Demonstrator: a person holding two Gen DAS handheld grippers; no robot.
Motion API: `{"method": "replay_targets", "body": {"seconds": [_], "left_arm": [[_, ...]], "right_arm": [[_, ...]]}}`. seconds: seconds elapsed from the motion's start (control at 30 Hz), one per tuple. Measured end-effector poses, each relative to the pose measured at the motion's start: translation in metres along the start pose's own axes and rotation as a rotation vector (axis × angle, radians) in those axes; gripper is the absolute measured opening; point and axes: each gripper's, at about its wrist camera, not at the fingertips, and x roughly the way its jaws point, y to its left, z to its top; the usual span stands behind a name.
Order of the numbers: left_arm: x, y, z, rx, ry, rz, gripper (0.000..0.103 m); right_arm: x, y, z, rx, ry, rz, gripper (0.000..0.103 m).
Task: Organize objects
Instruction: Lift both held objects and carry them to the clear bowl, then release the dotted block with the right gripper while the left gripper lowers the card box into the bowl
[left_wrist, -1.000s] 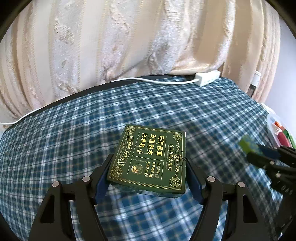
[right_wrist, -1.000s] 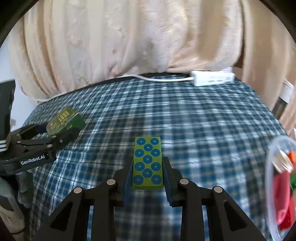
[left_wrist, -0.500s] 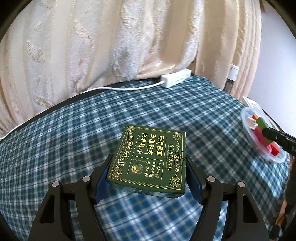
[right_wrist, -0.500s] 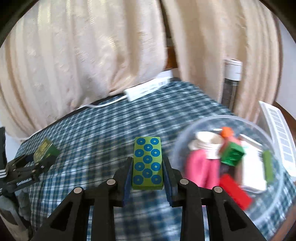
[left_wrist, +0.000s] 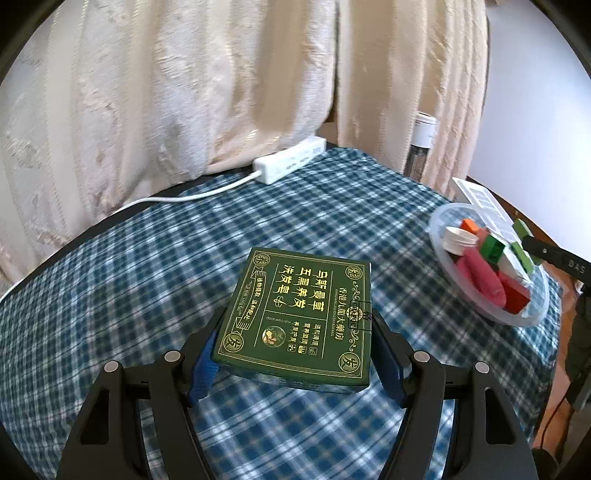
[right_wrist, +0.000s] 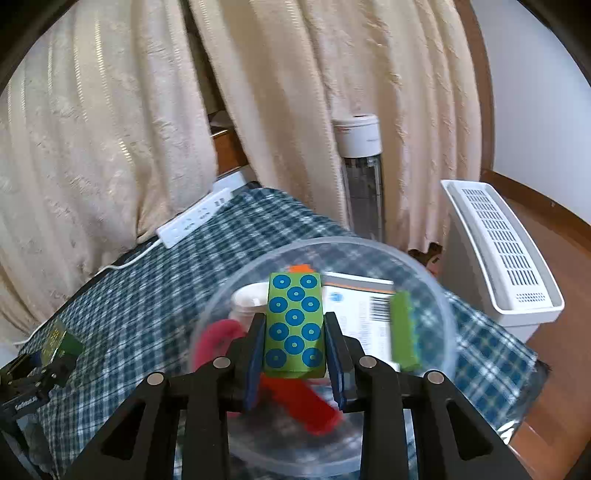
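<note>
Right claw (right_wrist: 294, 341) grips block (right_wrist: 294, 325) over crowded bowl (right_wrist: 441, 295); left claw (left_wrist: 295, 354) clamps box (left_wrist: 299, 314). Risk: block bounces out on release.

Woven checked tablecloth (left_wrist: 147, 277); clear plastic bowl (right_wrist: 436, 295); matt printed cardboard box (left_wrist: 299, 314).

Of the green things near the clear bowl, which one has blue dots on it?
The green block held in the right gripper, above the bowl. The plain green block lying in the bowl has no dots.
</note>
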Motion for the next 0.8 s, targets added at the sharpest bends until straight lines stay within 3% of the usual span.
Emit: {"method": "replay_targets", "body": {"seconds": [0.6,0.67,0.8], "left_arm": [[0.012,-0.082,0.024,0.113,0.015,-0.113,0.073],[0.015,-0.089,0.027,0.122,0.017,-0.122,0.073],[0.019,-0.103,0.031,0.138,0.022,-0.141,0.073]], "right_arm": [[0.022,-0.030,0.005,-0.002,0.008,-0.014,0.033],[0.022,-0.032,0.005,0.000,0.004,-0.008,0.044],[0.016,-0.034,0.006,-0.011,-0.025,-0.003,0.050]]}}
